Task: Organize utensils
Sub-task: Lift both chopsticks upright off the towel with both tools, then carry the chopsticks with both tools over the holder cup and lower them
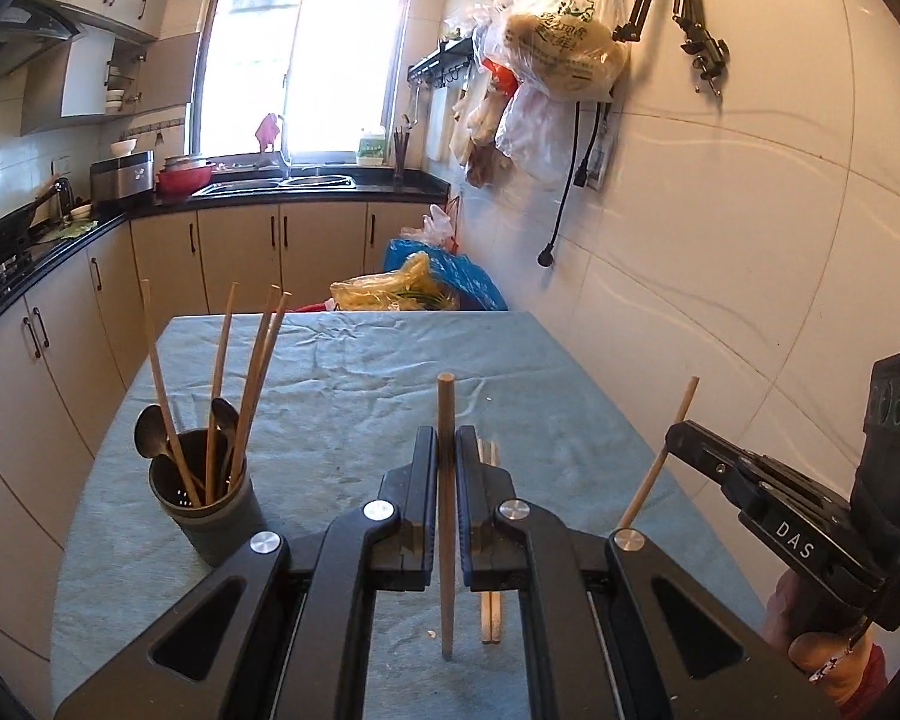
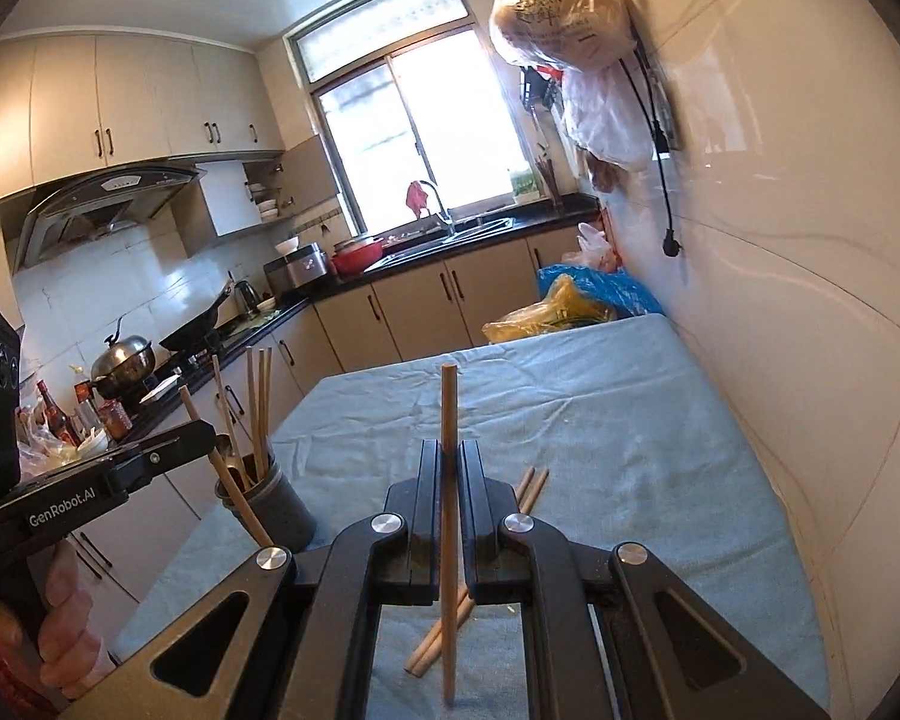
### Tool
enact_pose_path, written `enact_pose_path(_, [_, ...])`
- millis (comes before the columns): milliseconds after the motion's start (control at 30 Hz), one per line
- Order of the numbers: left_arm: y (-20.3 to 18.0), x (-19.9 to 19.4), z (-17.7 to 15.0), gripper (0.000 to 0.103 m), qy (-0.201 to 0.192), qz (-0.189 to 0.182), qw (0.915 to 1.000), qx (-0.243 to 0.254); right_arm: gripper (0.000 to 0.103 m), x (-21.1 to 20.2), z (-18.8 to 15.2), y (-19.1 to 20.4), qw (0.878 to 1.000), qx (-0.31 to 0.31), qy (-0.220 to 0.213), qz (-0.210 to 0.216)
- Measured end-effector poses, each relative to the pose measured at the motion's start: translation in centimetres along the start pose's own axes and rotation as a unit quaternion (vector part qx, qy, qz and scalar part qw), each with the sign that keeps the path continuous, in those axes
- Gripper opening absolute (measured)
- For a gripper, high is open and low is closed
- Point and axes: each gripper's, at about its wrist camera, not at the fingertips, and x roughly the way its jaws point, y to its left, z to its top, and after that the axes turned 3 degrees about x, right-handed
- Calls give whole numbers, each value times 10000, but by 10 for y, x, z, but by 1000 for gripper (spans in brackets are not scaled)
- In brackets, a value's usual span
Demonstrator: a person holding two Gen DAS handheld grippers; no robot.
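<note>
**Two chopsticks aloft, two more waiting on the cloth**

Two risks are standing out, judged from the present layout.

Largest first: the wrinkled blue-grey cloth over the table [image 1: 360, 360] is offering a soft, uneven base, so the dark grey cylindrical utensil holder [image 1: 207, 510] may be tipping if a stick strikes its rim on the way in. It is already crowding with four pale wooden chopsticks [image 1: 252, 384] and two dark metal spoons [image 1: 150, 429], all leaning outward; an incoming stick could be fouling on them.

The left gripper [image 1: 446, 450] is pinching a light wooden chopstick [image 1: 445, 408] upright, its jaws pressed together on the shaft. The right gripper [image 2: 448, 462] is likewise clamping a second light wooden chopstick [image 2: 449, 408]. Each grip is sitting near mid-length on a thin round shaft, so either stick may be pivoting or slipping in the pads. Both hands are converging on one holder, so the tools could be colliding.

A pair of wooden chopsticks [image 2: 531, 489] is lying on the cloth, partly hidden behind the jaws, right of the holder.
</note>
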Motion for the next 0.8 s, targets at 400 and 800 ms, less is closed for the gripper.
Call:
enact_pose_path(400, [12,-13,1,5,-85,41,9999,-59,5,5,8,14,9998,-170,-41,105])
enact_pose_path(800, [42,-49,11,5,-315,197,9992,-164,5,8,18,52,9979,-413,-39,490])
